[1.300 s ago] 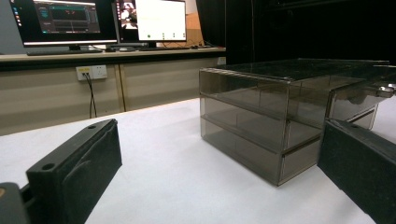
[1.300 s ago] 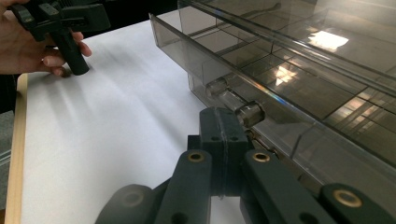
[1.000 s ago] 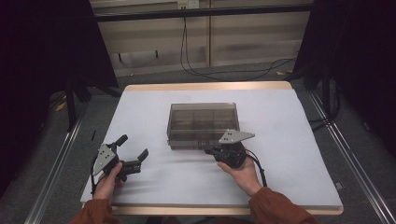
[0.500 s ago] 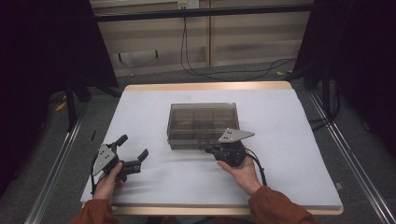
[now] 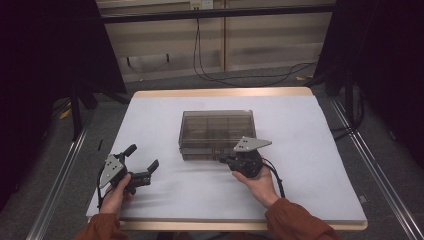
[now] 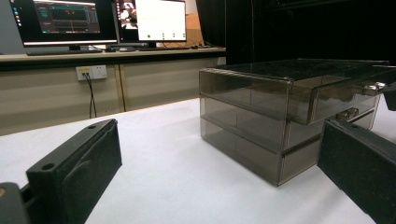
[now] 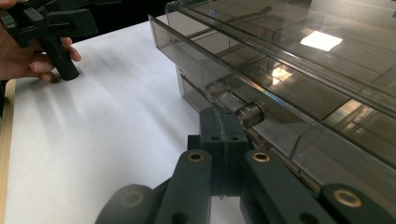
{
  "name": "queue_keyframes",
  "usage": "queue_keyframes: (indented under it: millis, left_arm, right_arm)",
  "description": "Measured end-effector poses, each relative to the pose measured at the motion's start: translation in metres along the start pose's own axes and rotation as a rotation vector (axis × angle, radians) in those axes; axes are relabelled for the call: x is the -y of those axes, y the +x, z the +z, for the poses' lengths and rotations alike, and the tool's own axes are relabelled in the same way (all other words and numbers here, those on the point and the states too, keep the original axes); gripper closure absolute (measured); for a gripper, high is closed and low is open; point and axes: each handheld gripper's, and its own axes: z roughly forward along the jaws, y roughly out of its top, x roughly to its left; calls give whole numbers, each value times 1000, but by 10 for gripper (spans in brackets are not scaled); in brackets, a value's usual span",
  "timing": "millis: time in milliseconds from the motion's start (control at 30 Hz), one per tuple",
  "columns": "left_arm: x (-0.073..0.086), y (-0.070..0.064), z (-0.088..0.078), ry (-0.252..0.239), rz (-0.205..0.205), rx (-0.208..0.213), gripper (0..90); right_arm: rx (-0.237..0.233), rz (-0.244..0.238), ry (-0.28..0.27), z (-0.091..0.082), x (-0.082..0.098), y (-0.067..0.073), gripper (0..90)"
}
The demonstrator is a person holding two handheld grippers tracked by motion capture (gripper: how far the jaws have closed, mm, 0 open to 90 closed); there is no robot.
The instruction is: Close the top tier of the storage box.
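Gripping the drawer box's (image 5: 217, 131) top-drawer knob (image 7: 249, 115), right gripper (image 7: 223, 125).

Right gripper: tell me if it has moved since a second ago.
No. In the high view the right gripper sits at the same spot against the front of the drawer box, jaws closed at the top drawer's handle.

Well beyond the left gripper (image 5: 143, 159), two lit monitors (image 6: 65, 21) stand on a wooden desk (image 6: 112, 53). Below them is a white wall socket (image 6: 91, 72) with a dark cable (image 6: 91, 95) hanging from it, possibly plugged in. A white table cover (image 5: 320, 150) spreads beneath it and the right gripper (image 5: 223, 159).
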Motion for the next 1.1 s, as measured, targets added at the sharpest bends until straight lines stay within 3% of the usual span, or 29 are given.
queue_keyframes:
  millis: [1100]
  left_arm:
    - [0,0,0,0,0,0,0]
  right_arm:
    - [7,-7,-1,4,-4,-5,900]
